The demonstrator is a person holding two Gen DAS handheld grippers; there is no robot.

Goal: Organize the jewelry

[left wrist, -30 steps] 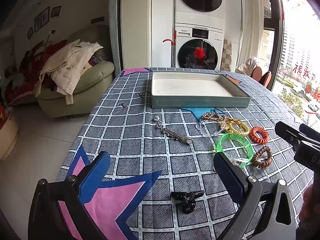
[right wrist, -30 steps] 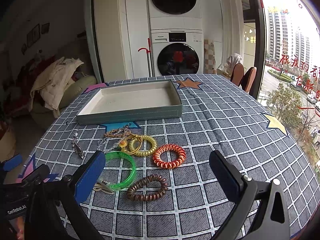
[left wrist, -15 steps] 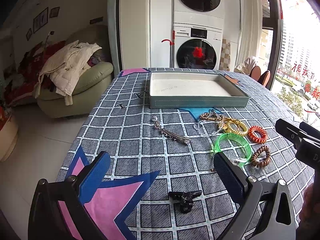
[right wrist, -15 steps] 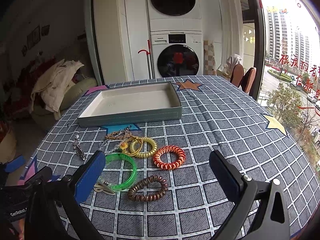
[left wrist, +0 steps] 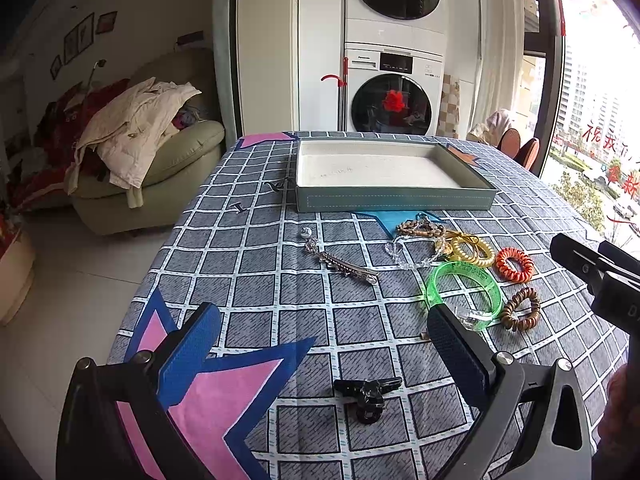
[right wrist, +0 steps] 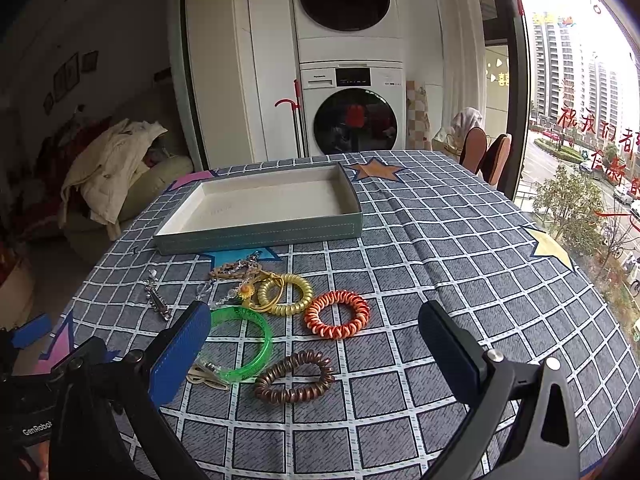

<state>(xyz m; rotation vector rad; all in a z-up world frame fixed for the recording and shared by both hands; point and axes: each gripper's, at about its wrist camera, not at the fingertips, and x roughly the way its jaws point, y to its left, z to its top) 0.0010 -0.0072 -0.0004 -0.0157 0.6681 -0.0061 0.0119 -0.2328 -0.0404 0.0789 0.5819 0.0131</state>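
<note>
A grey-green tray (left wrist: 396, 199) (right wrist: 260, 234) with a bare white inside stands at the far side of the table. In front of it lie a green bangle (left wrist: 464, 294) (right wrist: 244, 344), a brown coil tie (left wrist: 521, 309) (right wrist: 295, 376), an orange coil tie (left wrist: 515, 265) (right wrist: 337, 314), a yellow coil tie (left wrist: 472, 251) (right wrist: 285, 294), bead bracelets (left wrist: 416, 236) (right wrist: 234, 270) and a silver clip (left wrist: 342, 263) (right wrist: 157, 300). A black claw clip (left wrist: 367, 394) lies between the fingers of my open left gripper (left wrist: 320, 340). My right gripper (right wrist: 314, 342) is open above the brown tie.
The checked tablecloth (right wrist: 440, 248) covers the table, with bare cloth to the right. Stacked washing machines (left wrist: 394, 92) stand behind the table. A sofa heaped with clothes (left wrist: 136, 152) is at the left, chairs (right wrist: 486, 154) and a window at the right.
Both grippers have drifted slightly back and up from the table. No object has been moved or gripped.
</note>
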